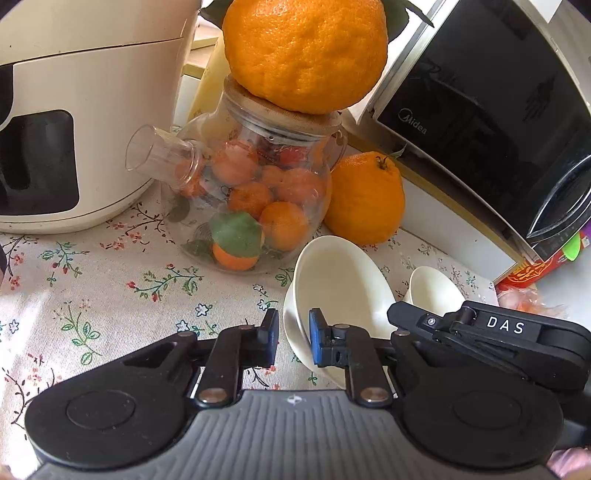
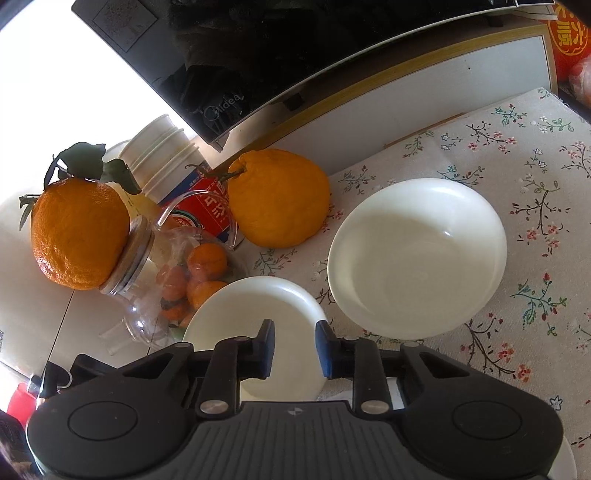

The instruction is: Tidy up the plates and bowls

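Between the left tongs' [image 1: 293,341] fingers a tilted white bowl's [image 1: 343,291] rim stands gripped; the right tongs [image 2: 293,345] gape unclosed over it, the plate [image 2: 417,258] ahead-right on the desk [image 2: 535,155].

Microwave door [image 1: 480,122]: "Midea" with round logo, pale print on black glass; also legible in right wrist view [image 2: 221,107].
Other gripper's arm [image 1: 506,326]: "DAS", white capitals on black housing, seen in left wrist view.
Red carton [image 2: 207,210]: white Chinese characters and round emblem, not legible.
Red packet [image 1: 528,273]: gold ornamental print, unreadable.
Red item, top right corner [image 2: 570,33]: yellow Chinese characters in circle, partly cut off.
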A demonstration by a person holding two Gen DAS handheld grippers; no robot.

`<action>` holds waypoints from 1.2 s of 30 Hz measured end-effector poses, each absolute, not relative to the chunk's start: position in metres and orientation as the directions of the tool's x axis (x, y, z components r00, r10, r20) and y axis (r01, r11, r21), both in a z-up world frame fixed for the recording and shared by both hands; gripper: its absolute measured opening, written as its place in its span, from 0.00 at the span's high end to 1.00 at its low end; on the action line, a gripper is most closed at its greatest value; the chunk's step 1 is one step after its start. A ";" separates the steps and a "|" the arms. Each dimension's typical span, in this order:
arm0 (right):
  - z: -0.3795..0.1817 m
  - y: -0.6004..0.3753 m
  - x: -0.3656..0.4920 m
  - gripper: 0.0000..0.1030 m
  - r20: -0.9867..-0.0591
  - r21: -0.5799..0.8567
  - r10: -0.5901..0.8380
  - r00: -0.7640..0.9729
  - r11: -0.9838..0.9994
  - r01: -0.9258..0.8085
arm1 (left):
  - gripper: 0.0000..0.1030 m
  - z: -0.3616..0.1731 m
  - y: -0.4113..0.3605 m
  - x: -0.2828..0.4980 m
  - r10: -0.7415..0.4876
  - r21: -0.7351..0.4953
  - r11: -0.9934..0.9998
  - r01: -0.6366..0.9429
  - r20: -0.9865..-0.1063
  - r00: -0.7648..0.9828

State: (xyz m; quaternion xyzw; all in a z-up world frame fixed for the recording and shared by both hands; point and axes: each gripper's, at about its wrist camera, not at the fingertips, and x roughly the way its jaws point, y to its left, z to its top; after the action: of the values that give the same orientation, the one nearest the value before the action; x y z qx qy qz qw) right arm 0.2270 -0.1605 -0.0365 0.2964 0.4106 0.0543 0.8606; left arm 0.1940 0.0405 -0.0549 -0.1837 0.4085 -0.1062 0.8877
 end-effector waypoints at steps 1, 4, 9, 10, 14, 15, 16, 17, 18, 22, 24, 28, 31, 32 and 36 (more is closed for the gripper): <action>-0.036 -0.160 0.227 0.82 -0.672 0.555 0.336 0.660 0.818 0.149 | 0.86 -0.055 0.039 0.194 -0.337 -0.409 0.912 0.041 -0.687 0.644; -0.035 -0.160 0.227 0.82 -0.666 0.559 0.336 0.666 0.816 0.147 | 0.89 -0.057 0.038 0.195 -0.331 -0.399 0.916 0.042 -0.691 0.643; -0.033 -0.157 0.226 0.81 -0.669 0.556 0.349 0.657 0.821 0.130 | 0.92 -0.059 0.039 0.196 -0.329 -0.403 0.915 0.031 -0.697 0.637; -0.032 -0.157 0.226 0.81 -0.668 0.554 0.349 0.657 0.823 0.127 | 0.92 -0.059 0.040 0.196 -0.329 -0.406 0.913 0.028 -0.696 0.638; -0.028 -0.155 0.224 0.85 -0.658 0.562 0.361 0.661 0.819 0.112 | 0.93 -0.058 0.044 0.194 -0.340 -0.423 0.906 0.026 -0.690 0.639; -0.027 -0.155 0.223 0.86 -0.654 0.567 0.369 0.661 0.817 0.105 | 0.94 -0.057 0.044 0.194 -0.343 -0.425 0.905 0.029 -0.687 0.640; -0.025 -0.153 0.223 0.88 -0.649 0.571 0.376 0.661 0.815 0.097 | 0.94 -0.056 0.043 0.193 -0.348 -0.427 0.903 0.035 -0.683 0.642; -0.023 -0.152 0.223 0.89 -0.647 0.570 0.379 0.661 0.817 0.089 | 0.94 -0.055 0.043 0.193 -0.350 -0.426 0.904 0.040 -0.681 0.643; -0.022 -0.150 0.223 0.89 -0.648 0.562 0.374 0.663 0.822 0.085 | 0.94 -0.053 0.042 0.193 -0.347 -0.422 0.906 0.042 -0.681 0.645; -0.019 -0.153 0.221 0.81 -0.651 0.547 0.332 0.682 0.828 0.119 | 0.94 -0.050 0.048 0.192 -0.330 -0.430 0.902 0.015 -0.668 0.667; -0.020 -0.158 0.221 0.72 -0.653 0.548 0.315 0.689 0.824 0.143 | 0.83 -0.049 0.051 0.192 -0.321 -0.430 0.903 0.010 -0.658 0.681; -0.021 -0.162 0.221 0.61 -0.666 0.530 0.290 0.688 0.832 0.162 | 0.75 -0.048 0.049 0.192 -0.318 -0.426 0.905 0.014 -0.653 0.688; -0.025 -0.159 0.222 0.61 -0.675 0.513 0.286 0.680 0.845 0.154 | 0.77 -0.053 0.044 0.194 -0.314 -0.408 0.913 0.019 -0.673 0.670; -0.027 -0.157 0.223 0.61 -0.681 0.504 0.286 0.674 0.850 0.149 | 0.78 -0.055 0.043 0.195 -0.313 -0.402 0.915 0.018 -0.682 0.661; -0.033 -0.150 0.226 0.66 -0.701 0.481 0.287 0.652 0.866 0.135 | 0.88 -0.059 0.041 0.196 -0.321 -0.396 0.918 0.031 -0.693 0.646</action>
State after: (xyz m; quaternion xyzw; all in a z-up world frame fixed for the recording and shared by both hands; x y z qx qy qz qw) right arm 0.2255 -0.1504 -0.0332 0.2548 0.4147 0.0435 0.8725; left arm 0.1958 0.0413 -0.0589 -0.1771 0.4091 -0.0989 0.8896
